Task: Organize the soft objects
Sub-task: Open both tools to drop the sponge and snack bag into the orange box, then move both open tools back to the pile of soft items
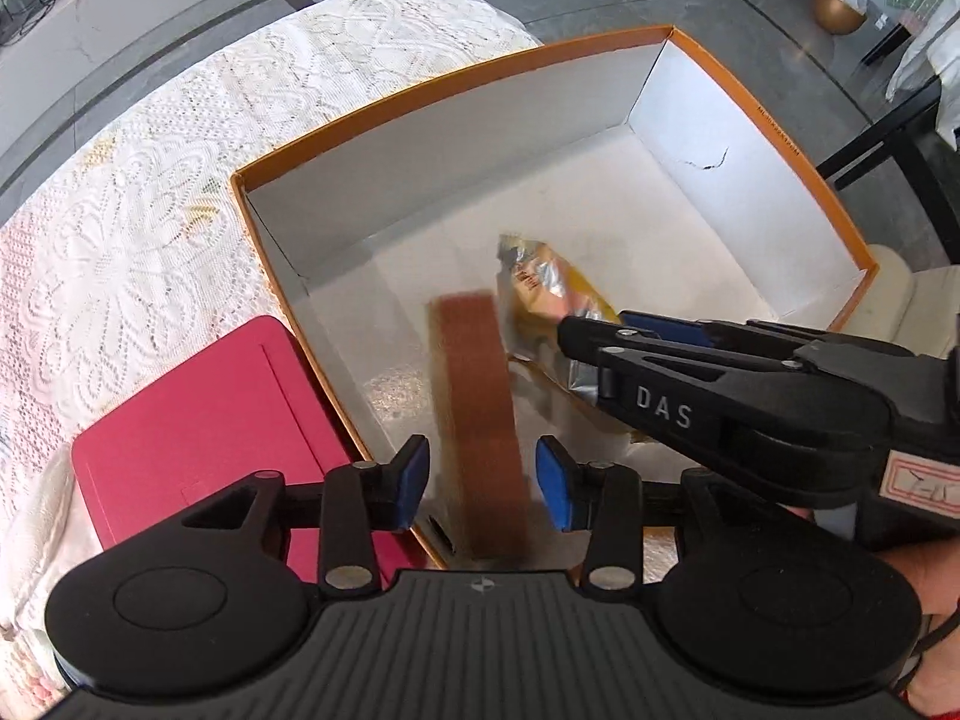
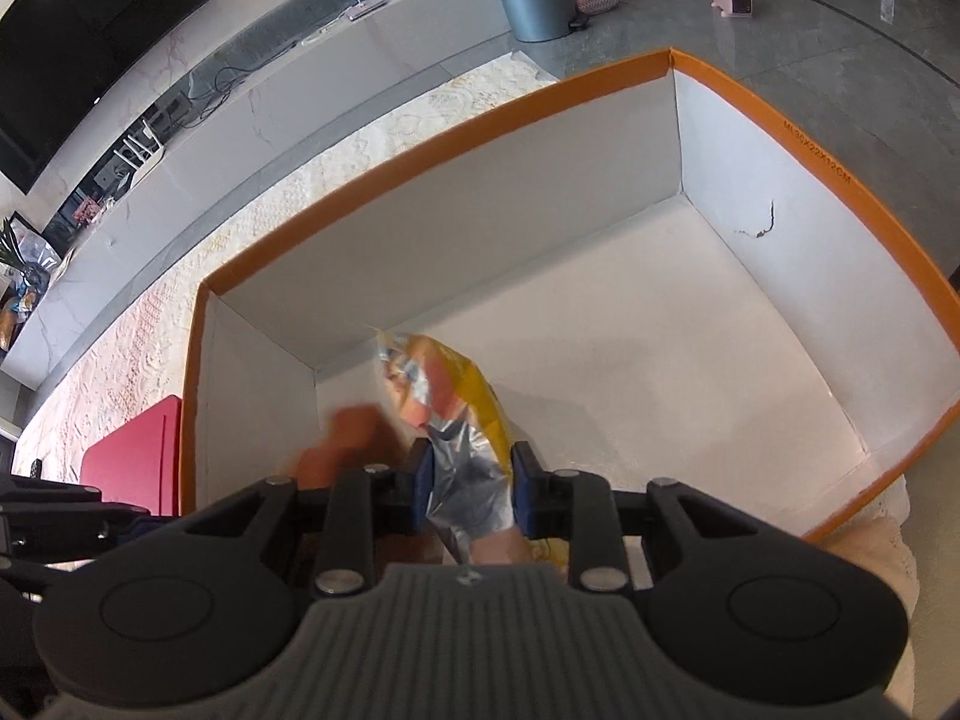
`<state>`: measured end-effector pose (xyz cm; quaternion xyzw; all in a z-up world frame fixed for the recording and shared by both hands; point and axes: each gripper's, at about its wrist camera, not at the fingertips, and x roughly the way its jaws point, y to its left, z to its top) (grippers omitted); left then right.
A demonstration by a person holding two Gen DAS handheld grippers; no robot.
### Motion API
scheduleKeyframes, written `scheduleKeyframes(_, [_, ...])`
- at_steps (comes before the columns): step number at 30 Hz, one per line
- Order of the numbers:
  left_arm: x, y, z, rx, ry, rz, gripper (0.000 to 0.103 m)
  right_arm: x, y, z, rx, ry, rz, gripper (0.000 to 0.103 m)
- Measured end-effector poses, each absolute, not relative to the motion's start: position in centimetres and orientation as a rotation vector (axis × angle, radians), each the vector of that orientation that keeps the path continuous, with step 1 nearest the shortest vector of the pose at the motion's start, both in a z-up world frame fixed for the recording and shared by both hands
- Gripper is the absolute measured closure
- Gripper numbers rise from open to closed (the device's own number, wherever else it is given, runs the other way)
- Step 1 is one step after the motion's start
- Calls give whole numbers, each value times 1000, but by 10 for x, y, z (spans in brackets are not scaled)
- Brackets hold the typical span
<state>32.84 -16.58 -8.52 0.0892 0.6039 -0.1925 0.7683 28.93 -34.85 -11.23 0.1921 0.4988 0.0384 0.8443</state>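
- One brown strip (image 1: 477,420), blurry, sat inside the orange box (image 1: 774,120), long axis running away from the left gripper (image 1: 483,477), which was spread clear of it.
- One foil snack bag (image 2: 447,414), tip pointing into the box, was pinched by the right gripper (image 2: 471,489).
- One red case (image 1: 198,420) lay on the worktop (image 1: 150,180).

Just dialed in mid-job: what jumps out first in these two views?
A big orange-rimmed box, white inside, fills both views. The right claw pinches a crinkly yellow-and-silver snack bag over its floor. Between the left claw's open pads, a blurred brown strip appears untouched.
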Motion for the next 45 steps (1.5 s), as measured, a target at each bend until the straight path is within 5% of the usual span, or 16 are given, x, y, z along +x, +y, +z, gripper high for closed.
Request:
scheduleKeyframes(13, [276,-120,-35,101,1083,-418,49,253,-340,-66,391,963,130,65])
scheduleKeyframes(23, [179,-43,15,37,782,-335,49,161,-267,-18,267,675,354,56])
scheduleKeyframes(45, [93,110,-44,-53,727,-15,50,124,-115,-69,17,741,584,57])
